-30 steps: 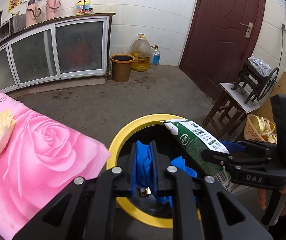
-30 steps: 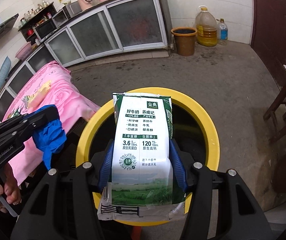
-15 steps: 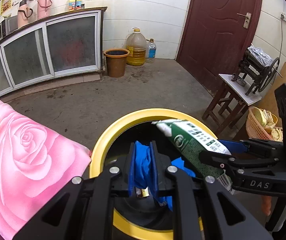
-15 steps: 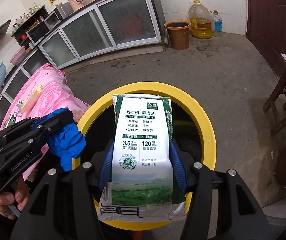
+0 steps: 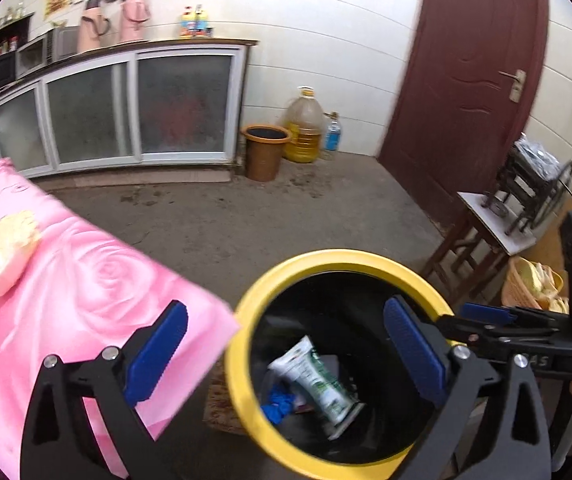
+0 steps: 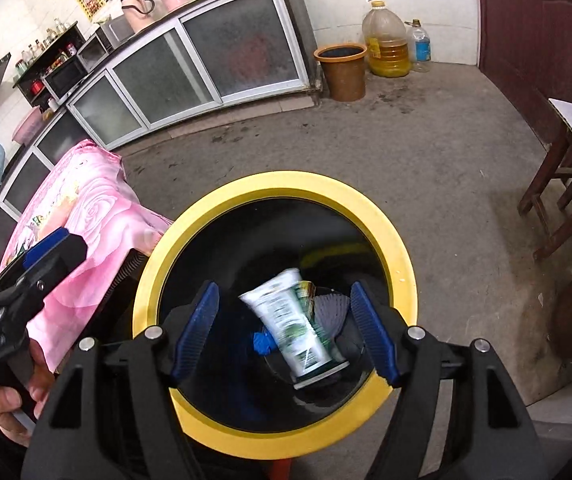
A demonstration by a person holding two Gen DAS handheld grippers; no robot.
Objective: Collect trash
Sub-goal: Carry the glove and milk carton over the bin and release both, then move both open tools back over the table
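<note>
A black bin with a yellow rim (image 5: 337, 258) (image 6: 274, 184) stands on the floor below both grippers. Inside it lies a green-and-white milk carton (image 5: 317, 386) (image 6: 291, 328), blurred, beside a crumpled blue glove (image 5: 280, 402) (image 6: 262, 342). My left gripper (image 5: 286, 354) hangs over the bin's near left edge, its jaws opening wide with nothing between them. My right gripper (image 6: 286, 332) is above the bin mouth, jaws opening, the carton free below them. Each gripper shows in the other's view, left gripper (image 6: 46, 256) at left, right gripper (image 5: 485, 314) at right.
A table with a pink rose cloth (image 5: 66, 292) (image 6: 94, 216) sits left of the bin, yellowish scraps (image 5: 4, 248) on it. A brown bucket (image 5: 265, 150) and oil jug (image 5: 303, 130) stand by the cabinets. A wooden stool (image 5: 481, 232) and basket (image 5: 531, 286) are right.
Both grippers opened. The blue glove left the left gripper and the milk carton left the right one; both now lie inside the bin.
</note>
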